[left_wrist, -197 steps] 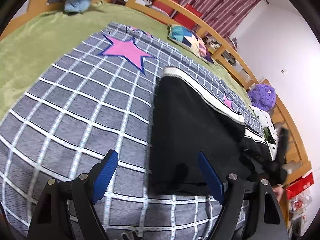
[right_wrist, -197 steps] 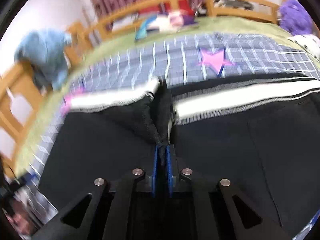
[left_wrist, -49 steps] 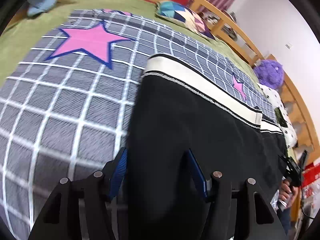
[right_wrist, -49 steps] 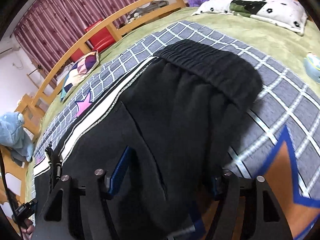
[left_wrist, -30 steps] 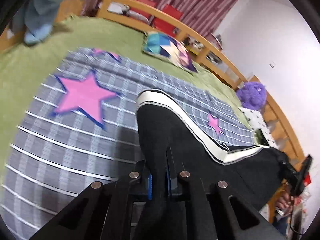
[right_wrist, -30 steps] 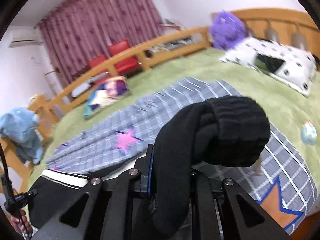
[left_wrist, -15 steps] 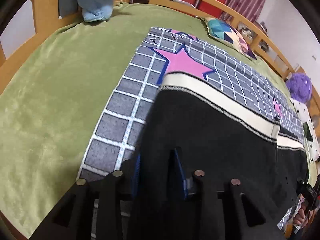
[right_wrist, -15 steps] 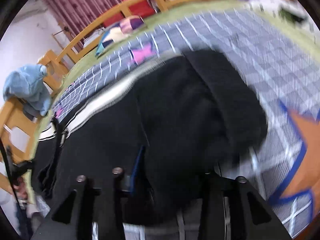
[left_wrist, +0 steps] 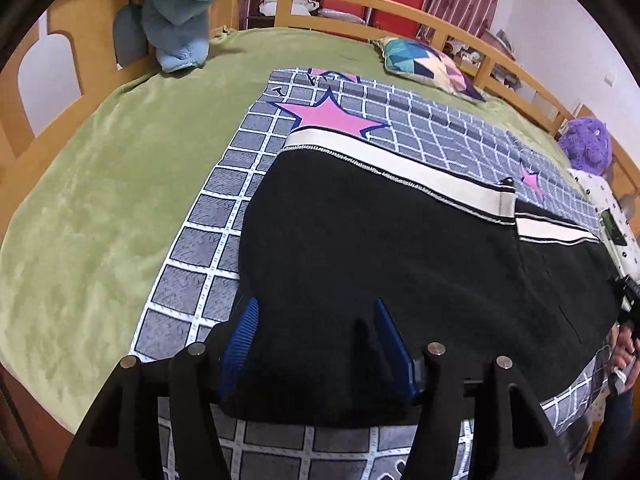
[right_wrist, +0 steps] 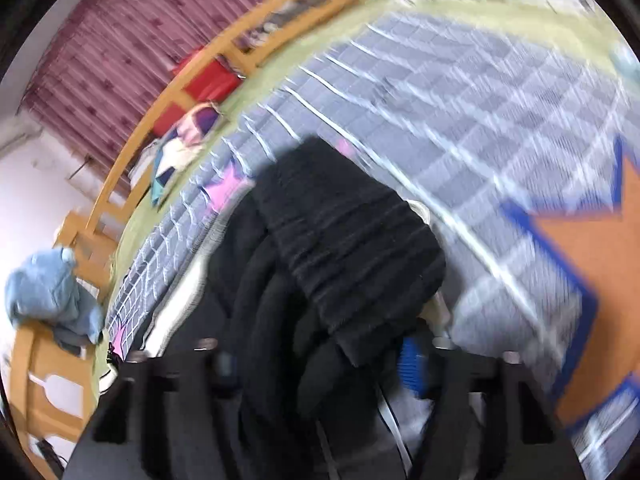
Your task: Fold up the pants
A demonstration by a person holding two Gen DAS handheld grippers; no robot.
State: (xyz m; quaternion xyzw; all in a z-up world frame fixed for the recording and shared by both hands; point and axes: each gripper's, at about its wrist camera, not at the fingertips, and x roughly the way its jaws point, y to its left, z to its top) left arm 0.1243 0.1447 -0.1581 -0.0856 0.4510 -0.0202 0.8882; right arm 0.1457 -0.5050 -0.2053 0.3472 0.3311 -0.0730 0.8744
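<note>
The pants (left_wrist: pixel 392 248) lie flat on the checked blanket (left_wrist: pixel 208 216) in the left wrist view, black knit fabric with a cream side stripe (left_wrist: pixel 400 164) along the far edge. One layer already lies folded over another; the stripe steps where the upper layer ends. The near hem sits between the blue pads of the left claw (left_wrist: pixel 316 344).

Left claw: jaws apart, one pad on each side of the hem, nothing clamped. Right claw (right_wrist: pixel 320 360): the view is motion-blurred. Its pads appear spread, with the ribbed waistband (right_wrist: pixel 352 240) bunched and draped over them. Whether any fabric is pinched cannot be determined.

Risks from this state:
- The waistband is thick, ribbed and elastic. Judged from its bunched shape, it may slide off the right claw during a lift, and the fold would collapse.
- If the left claw closes on only the top layer, the layers would separate and the edges would misalign.
- The knit is soft and limp. A fast sweep could drag the lower layer and wrinkle the blanket beneath.
- Uneven pull between the two claws would skew the stripe relative to the fold line.

Surroundings: the blanket is a thin grey grid print with pink stars (left_wrist: pixel 324 114), spread over a plush green bedcover (left_wrist: pixel 100 180). A wooden bed rail (left_wrist: pixel 360 0) bounds the bed. A patchwork cushion (left_wrist: pixel 424 64) and a blue plush toy (left_wrist: pixel 184 8) lie well apart from the pants.
</note>
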